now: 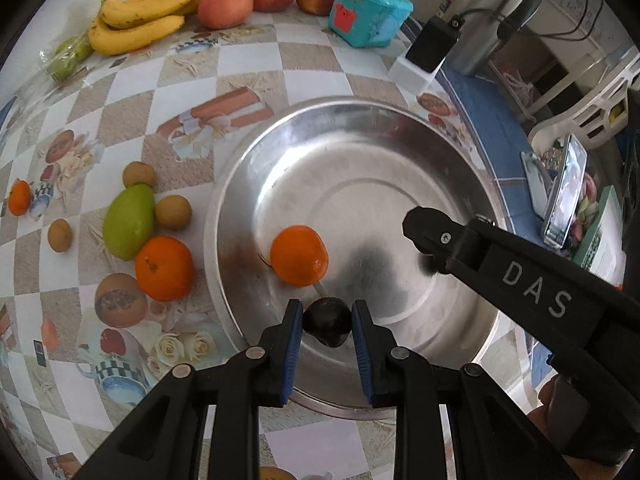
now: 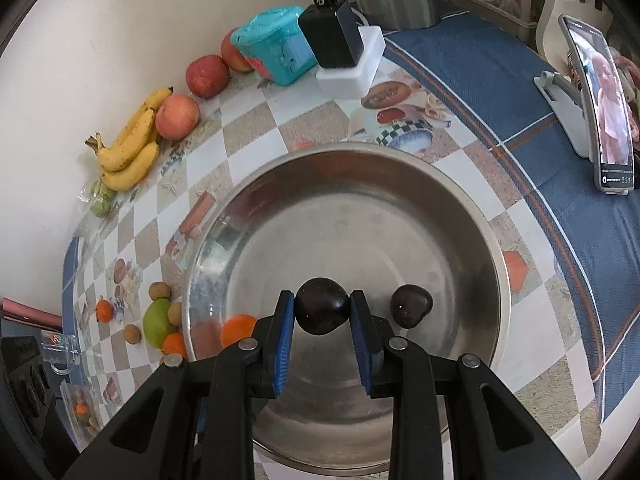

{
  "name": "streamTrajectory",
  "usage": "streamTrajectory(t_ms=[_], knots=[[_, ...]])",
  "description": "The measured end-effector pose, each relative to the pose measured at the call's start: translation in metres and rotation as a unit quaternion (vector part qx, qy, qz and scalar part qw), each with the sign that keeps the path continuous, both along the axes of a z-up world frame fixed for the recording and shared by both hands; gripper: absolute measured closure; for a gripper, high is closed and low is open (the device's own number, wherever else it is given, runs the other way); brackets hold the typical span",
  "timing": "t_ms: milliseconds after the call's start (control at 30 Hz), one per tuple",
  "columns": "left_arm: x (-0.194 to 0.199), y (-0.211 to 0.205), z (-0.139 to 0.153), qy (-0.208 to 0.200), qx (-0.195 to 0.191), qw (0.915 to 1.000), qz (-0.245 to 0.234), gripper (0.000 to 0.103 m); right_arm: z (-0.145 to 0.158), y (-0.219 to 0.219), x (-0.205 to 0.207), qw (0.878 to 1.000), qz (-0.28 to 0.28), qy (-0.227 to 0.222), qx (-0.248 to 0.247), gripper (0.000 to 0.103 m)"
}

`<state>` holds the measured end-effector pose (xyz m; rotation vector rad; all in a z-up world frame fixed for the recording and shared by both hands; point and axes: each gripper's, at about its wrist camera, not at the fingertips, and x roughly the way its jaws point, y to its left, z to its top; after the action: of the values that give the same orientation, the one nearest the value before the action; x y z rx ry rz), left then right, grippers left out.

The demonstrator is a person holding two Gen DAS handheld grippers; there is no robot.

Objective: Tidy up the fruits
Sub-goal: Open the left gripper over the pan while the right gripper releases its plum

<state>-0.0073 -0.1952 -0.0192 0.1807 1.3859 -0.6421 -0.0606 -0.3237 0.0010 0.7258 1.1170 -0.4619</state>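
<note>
**Left wrist view**
- Nearest you: left gripper [image 1: 326,310], low over the near edge of the steel bowl [image 1: 224,184]. Its blue pads press on either side of a dark fruit [image 1: 327,326]. You cannot tell whether that fruit hangs free or touches the metal.
- In the bowl, just beyond: one orange [image 1: 298,256].
- Right gripper [image 1: 420,228]: reaches in over the right half of the bowl. Seen side-on, so its grip is unreadable here.
- On the tablecloth left of the bowl: second orange [image 1: 163,268], green fruit [image 1: 128,220], small brown fruits [image 1: 173,212].
- Far edge: bananas [image 1: 140,16] and apples [image 1: 226,6].

**Right wrist view**
- Nearest you: right gripper [image 2: 322,300], closed on a second dark fruit [image 2: 322,312], inside the near part of the bowl [image 2: 496,240].
- Just to its right: third dark fruit [image 2: 411,306], lying loose on the bowl floor.
- Near left, partly hidden behind the finger: the orange [image 2: 238,328].

**Step in hand (judged)**
- You are delivering fruit into the bowl, with both tongs loaded.

**Next move calls for**
- Lower each fruit close to the metal, clear of the fruit already in the bowl.
- Open gently, since round fruit will likely roll.
- Then turn to the pile on the left.
</note>
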Motion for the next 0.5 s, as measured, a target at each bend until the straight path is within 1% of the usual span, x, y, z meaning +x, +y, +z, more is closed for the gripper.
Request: streamTrajectory(t_ms=[300,500], knots=[[0.0019,-0.0005,-0.0055,0.006,0.007,0.9999,0.006,0.075,-0.0089,0.0044,0.0035,1.000,0.012,0.022,0.007,0.073],[0.0036,-0.0005,-0.0091,0.018,0.008,0.9998,0.008,0.074,-0.0075,0.0062,0.0058,1.000,0.017,0.023,0.001,0.073]])
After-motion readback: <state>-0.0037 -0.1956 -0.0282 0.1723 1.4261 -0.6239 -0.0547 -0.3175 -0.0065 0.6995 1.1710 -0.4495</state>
